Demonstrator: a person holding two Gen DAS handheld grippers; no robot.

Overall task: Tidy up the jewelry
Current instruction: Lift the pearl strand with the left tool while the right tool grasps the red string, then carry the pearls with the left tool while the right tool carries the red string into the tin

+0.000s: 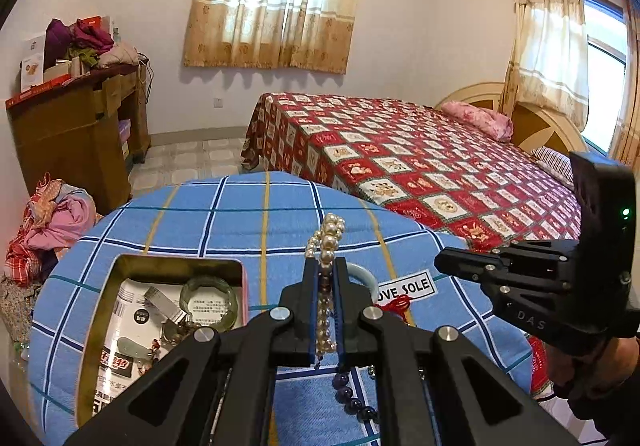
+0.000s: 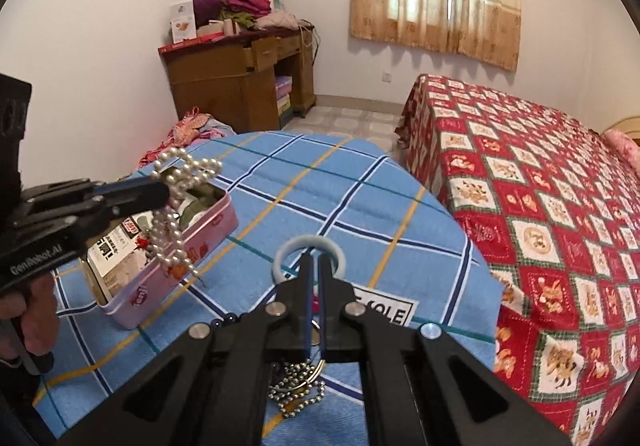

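Observation:
My left gripper (image 1: 326,266) is shut on a pearl necklace (image 1: 329,242); it hangs from the jaws beside the open pink tin (image 2: 192,246) in the right wrist view, where the pearls (image 2: 176,213) dangle over the tin's near side. The tin (image 1: 120,310) holds a green bangle (image 1: 208,300) and other pieces. My right gripper (image 2: 314,266) has its jaws nearly closed and holds nothing I can see; its tips sit over a pale blue bangle (image 2: 292,244) lying on the blue checked cloth (image 2: 360,189). Dark purple beads (image 1: 352,398) and a silver ball chain (image 2: 296,386) lie under the grippers.
A red tasselled charm (image 1: 396,304) lies by a "LOVE SOLE" label (image 1: 406,286). A bed with a red patterned cover (image 1: 420,157) stands to the right. A wooden desk (image 1: 80,133) piled with clothes is at the back left, with a clothes heap (image 1: 52,226) on the floor.

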